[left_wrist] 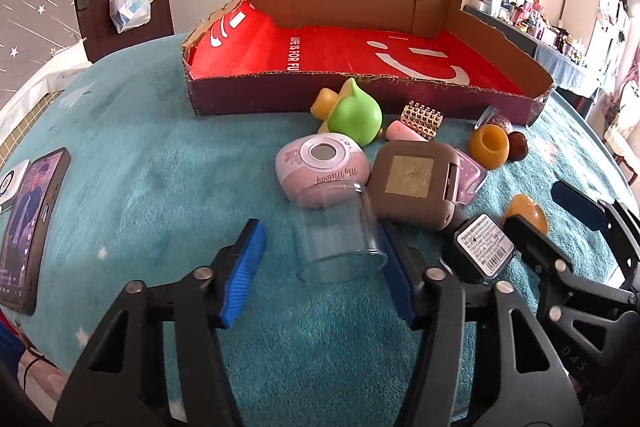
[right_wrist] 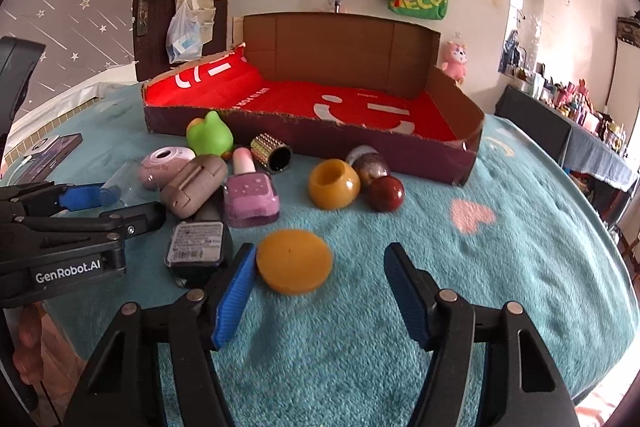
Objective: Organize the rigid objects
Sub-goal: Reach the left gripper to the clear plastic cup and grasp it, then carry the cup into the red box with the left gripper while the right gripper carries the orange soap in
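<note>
A cardboard box (left_wrist: pixel 224 99) with a red lining stands at the back of the table. Loose objects lie in front of it: a clear plastic cup (left_wrist: pixel 338 235) on its side, a pink round case (left_wrist: pixel 324 169), a brown square case (left_wrist: pixel 414 183), a green toy (left_wrist: pixel 356 115), an orange ring (right_wrist: pixel 334 183) and a flat orange disc (right_wrist: pixel 294 261). My left gripper (left_wrist: pixel 324 267) is open with the cup between its fingers. My right gripper (right_wrist: pixel 320 291) is open around the orange disc, which lies by its left finger.
A black box with a barcode label (right_wrist: pixel 196 247), a pink nail-polish bottle (right_wrist: pixel 250 195), a studded gold cylinder (right_wrist: pixel 272 153) and two dark red balls (right_wrist: pixel 386 193) lie in the pile. A phone (left_wrist: pixel 30 223) lies at the table's left edge. The table has a teal fleece cover (right_wrist: pixel 500 267).
</note>
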{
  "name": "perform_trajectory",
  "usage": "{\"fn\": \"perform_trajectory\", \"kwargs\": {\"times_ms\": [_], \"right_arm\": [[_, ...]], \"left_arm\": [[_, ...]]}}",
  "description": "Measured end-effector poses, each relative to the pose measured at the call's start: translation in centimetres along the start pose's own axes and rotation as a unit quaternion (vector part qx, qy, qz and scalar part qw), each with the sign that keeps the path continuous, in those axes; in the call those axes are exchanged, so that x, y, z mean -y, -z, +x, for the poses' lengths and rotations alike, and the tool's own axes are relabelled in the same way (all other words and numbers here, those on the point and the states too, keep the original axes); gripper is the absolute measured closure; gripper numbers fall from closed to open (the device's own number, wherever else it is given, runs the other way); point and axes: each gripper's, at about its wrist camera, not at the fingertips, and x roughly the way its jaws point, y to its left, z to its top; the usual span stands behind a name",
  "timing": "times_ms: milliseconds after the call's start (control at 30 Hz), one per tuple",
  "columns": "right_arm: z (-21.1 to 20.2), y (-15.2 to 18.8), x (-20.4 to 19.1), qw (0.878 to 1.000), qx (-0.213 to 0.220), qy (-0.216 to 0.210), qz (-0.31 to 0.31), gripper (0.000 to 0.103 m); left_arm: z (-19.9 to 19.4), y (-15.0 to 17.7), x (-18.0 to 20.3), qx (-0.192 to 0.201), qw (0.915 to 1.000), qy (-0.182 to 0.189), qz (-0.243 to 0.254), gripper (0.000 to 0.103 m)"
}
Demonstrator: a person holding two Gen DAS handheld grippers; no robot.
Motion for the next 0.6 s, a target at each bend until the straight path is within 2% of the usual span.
{"fn": "perform_trajectory", "kwargs": {"times_ms": [33, 100, 133, 367, 600], "right_arm": [[0.1, -0.2, -0.2, 1.000, -0.002, -0.004, -0.005, 0.043], [0.3, -0.3, -0.3, 1.000, -0.007, -0.014, -0.010, 0.060], [0.4, -0.3, -0.5, 1.000, -0.011, -0.017, -0.011, 0.063], [-0.2, -0.6, -0.3, 1.000, -0.007, -0.018, -0.010, 0.063], [-1.1, -2.4, 0.9, 0.999, 0.006, -0.035, 0.008, 0.063]], "left_arm": [[-0.1, 0.0, 0.0, 0.006, 1.0000, 0.000, 0.001, 0.058], [-0.2, -0.1, 0.0, 0.008, 1.0000, 0.003, 0.002, 0.065], [-0.2, -0.1, 0.0, 0.009, 0.9999, 0.000, 0.006, 0.065], [-1.4, -0.3, 0.0, 0.030, 0.9995, 0.000, 0.010, 0.066], [-3.0, -1.9, 0.0, 0.058, 0.9981, -0.001, 0.023, 0.066]]}}
